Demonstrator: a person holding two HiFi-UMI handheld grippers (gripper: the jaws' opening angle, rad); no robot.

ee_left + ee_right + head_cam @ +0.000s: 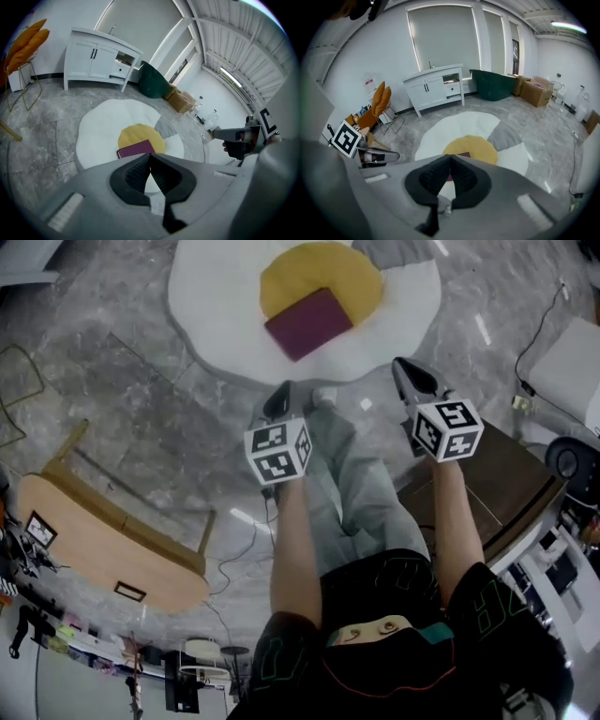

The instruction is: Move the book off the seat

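On the grey marble floor (pixel 122 381), ahead of the standing person, lies the broad white seat (pixel 216 315), flat and shaped like a fried egg. A round yellow cushion (pixel 300 273) forms its yolk. The flat maroon rectangular book (pixel 309 322) rests on the near edge of that cushion, its lower corner out over the white.

From the head view the book is straight ahead of both tools and well apart from them. Its long axis runs on a slant, from near-left to far-right. The left tool (pixel 279 395) looks the nearer of the two. The right tool (pixel 405 371) stands further out to the side, so I'd judge the left has the shorter reach.

The head view alone shows the whole cover and the gap still to close. The left gripper view shows the book (pixel 136 149) just above the tool's tips (pixel 150 157), with its near long edge on show. In the right gripper view only a sliver of the book (pixel 463 154) peeks past the tips (pixel 450 158). Both tools have their jaws pressed together with nothing between them.
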